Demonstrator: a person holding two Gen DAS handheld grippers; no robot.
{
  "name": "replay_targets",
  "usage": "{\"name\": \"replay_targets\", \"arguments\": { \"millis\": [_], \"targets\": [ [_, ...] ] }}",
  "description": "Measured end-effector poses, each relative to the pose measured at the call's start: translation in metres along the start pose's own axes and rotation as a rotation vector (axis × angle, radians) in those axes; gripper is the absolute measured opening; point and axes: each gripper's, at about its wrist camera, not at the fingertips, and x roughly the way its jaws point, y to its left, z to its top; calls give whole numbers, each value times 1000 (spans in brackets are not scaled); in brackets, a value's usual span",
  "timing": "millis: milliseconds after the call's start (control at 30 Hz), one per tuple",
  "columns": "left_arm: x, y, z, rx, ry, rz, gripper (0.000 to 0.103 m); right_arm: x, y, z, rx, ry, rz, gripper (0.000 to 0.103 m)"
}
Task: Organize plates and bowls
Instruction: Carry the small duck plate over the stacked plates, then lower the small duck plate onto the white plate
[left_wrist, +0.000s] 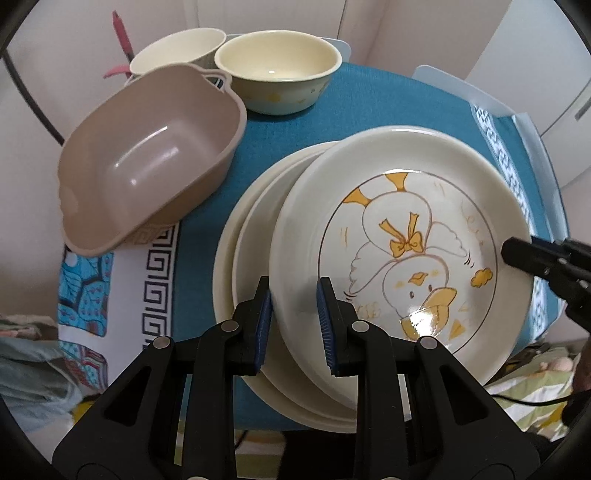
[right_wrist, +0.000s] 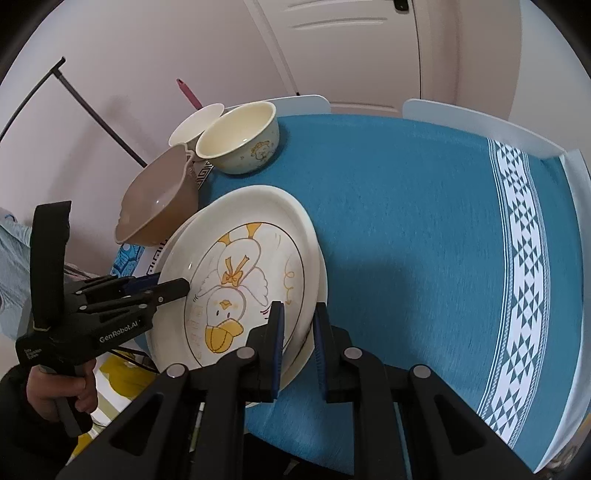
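Observation:
A cream plate with a duck drawing (left_wrist: 399, 236) lies on top of a stack of plates (left_wrist: 240, 280) on the blue tablecloth; it also shows in the right wrist view (right_wrist: 240, 266). My left gripper (left_wrist: 294, 317) straddles the duck plate's near rim, one finger on each side. My right gripper (right_wrist: 298, 339) straddles the opposite rim in the same way. Each gripper's jaws are narrow around the rim; the grip looks closed on the plate. A cream bowl (left_wrist: 277, 70) and a second bowl (left_wrist: 177, 51) stand at the back.
A tan plastic basin (left_wrist: 147, 162) sits tilted at the left, next to the plates. The blue tablecloth (right_wrist: 424, 221) with a white patterned band covers the table to the right. White chair backs (right_wrist: 480, 122) stand behind the table.

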Motion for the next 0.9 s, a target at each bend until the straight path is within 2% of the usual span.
{"name": "replay_targets", "arguments": {
  "millis": [267, 900],
  "targets": [
    [-2, -16, -1, 117, -16, 113, 21, 4, 2, 0, -31, 23, -8, 14],
    [-10, -14, -7, 163, -14, 164, 21, 11, 8, 0, -130, 44, -72, 14]
  ]
}}
